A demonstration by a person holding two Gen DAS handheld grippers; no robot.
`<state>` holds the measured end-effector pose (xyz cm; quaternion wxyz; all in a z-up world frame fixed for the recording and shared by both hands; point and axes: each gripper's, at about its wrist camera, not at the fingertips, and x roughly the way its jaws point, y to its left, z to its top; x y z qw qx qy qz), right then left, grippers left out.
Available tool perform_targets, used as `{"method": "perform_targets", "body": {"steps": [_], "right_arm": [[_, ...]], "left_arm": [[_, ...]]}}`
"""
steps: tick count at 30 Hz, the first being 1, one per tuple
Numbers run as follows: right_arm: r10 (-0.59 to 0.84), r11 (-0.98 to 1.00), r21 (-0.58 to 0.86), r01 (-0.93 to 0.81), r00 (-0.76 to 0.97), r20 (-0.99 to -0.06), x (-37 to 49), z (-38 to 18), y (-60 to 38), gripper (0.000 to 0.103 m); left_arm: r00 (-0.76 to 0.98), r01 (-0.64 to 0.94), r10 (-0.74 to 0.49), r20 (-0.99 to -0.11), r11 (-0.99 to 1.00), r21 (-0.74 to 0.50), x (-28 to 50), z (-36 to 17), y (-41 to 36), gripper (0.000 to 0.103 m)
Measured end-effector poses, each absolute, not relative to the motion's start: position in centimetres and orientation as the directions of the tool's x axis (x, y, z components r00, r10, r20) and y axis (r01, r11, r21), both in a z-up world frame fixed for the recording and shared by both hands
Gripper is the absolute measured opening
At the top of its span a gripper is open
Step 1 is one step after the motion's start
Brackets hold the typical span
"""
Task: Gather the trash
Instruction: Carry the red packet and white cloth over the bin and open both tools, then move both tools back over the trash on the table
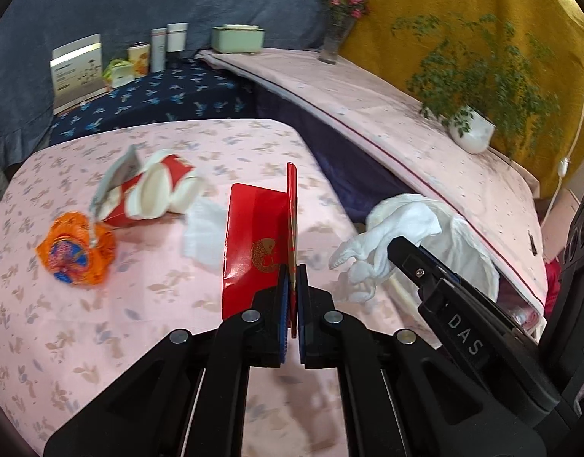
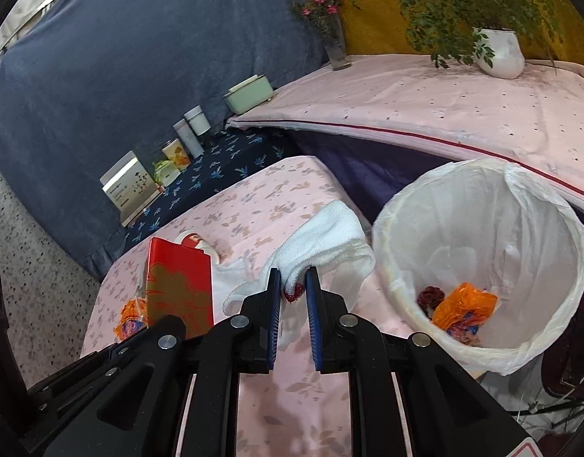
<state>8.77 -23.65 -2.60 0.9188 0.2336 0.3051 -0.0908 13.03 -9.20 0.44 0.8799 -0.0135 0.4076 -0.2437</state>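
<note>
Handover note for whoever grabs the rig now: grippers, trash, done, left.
Left gripper: shut on red envelope, held above the table.
Right gripper: shut on white cloth, beside the bin.
Done: orange wrapper and a dark scrap already in the bin.
Left on the table: orange packet, crushed red-white cups, tissue.

Left tongs (image 1: 292, 278) clamped tight, right tongs (image 2: 294, 280) pinched nearly closed
</note>
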Motion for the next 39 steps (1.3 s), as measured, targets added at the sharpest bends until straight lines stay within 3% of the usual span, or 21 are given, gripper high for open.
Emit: {"method": "perform_targets", "body": {"steps": [12, 26, 27, 29, 31, 33, 39], "right_arm": [[-0.151, 0.800, 0.385, 0.460, 0.776, -0.613, 5.2, -3.6, -32.5, 0.013], [-0.217, 0.754, 0.368, 0.543, 0.736, -0.641, 3.4, -5.5, -37.0, 0.015], [-0.221, 0.753, 0.365, 0.547, 0.733, -0.643, 3.3, -5.6, -37.1, 0.018], [-0.233, 0.747, 0.361, 0.558, 0.729, -0.644, 3.1, -5.7, -37.2, 0.020], [-0.235, 0.743, 0.364, 0.562, 0.728, -0.643, 3.0, -5.8, -37.3, 0.024], [-0.241, 0.740, 0.363, 0.566, 0.727, -0.643, 3.0, -5.8, -37.5, 0.030], [-0.239, 0.740, 0.372, 0.561, 0.736, -0.634, 2.8, -5.4, -37.3, 0.031]], "left_arm": [[0.452, 0.559, -0.567, -0.689, 0.782, -0.277, 12.8, 1.0, -17.4, 0.004], [0.362, 0.636, -0.598, -0.716, 0.719, -0.279, 12.5, -0.3, -24.5, 0.007], [0.363, 0.635, -0.593, -0.719, 0.722, -0.275, 12.5, -0.4, -24.8, 0.010], [0.376, 0.628, -0.584, -0.719, 0.731, -0.266, 12.5, -0.6, -25.0, 0.026], [0.391, 0.618, -0.575, -0.718, 0.743, -0.259, 12.4, -0.6, -24.9, 0.048], [0.400, 0.611, -0.570, -0.717, 0.750, -0.255, 12.4, -0.7, -24.7, 0.051], [0.410, 0.588, -0.555, -0.724, 0.768, -0.255, 12.8, -0.9, -23.9, 0.051]]}}
